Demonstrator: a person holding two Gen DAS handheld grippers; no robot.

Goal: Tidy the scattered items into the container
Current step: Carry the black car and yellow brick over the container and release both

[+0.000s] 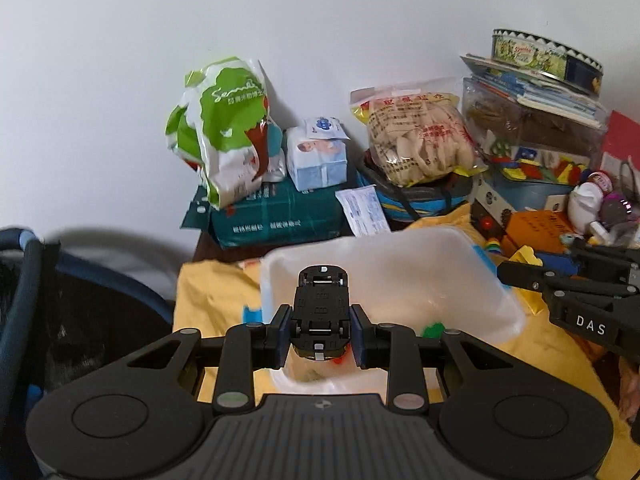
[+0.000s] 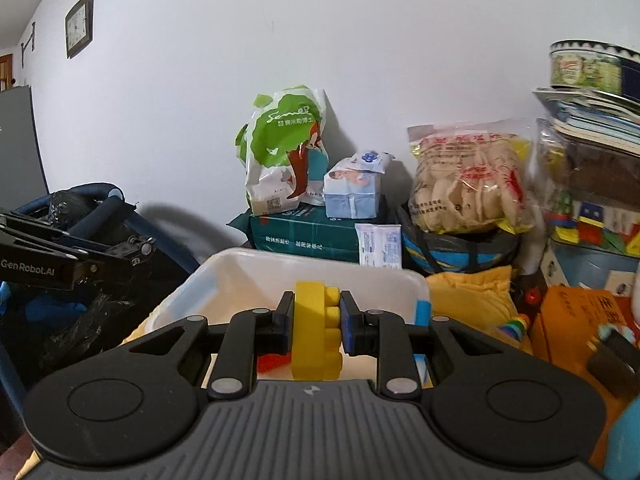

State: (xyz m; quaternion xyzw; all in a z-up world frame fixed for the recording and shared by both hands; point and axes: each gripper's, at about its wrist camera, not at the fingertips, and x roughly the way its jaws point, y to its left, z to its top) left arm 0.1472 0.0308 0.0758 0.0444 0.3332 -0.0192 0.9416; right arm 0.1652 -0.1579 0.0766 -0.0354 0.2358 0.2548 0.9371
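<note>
The left tool [image 1: 320, 330] grips a black toy car [image 1: 321, 312], nose pointing away, above the near part of the white tub [image 1: 472, 272]; the right tool [image 2: 316, 320] clamps a yellow block [image 2: 316, 332] upright, the tub's near rim just ahead and below

Black toy car [image 1: 320, 312], underside up; yellow studded building block [image 2: 316, 332]; translucent white plastic bin [image 1: 460, 264]; yellow cloth [image 1: 208, 292]; green-and-white bag [image 1: 228, 128].
</note>
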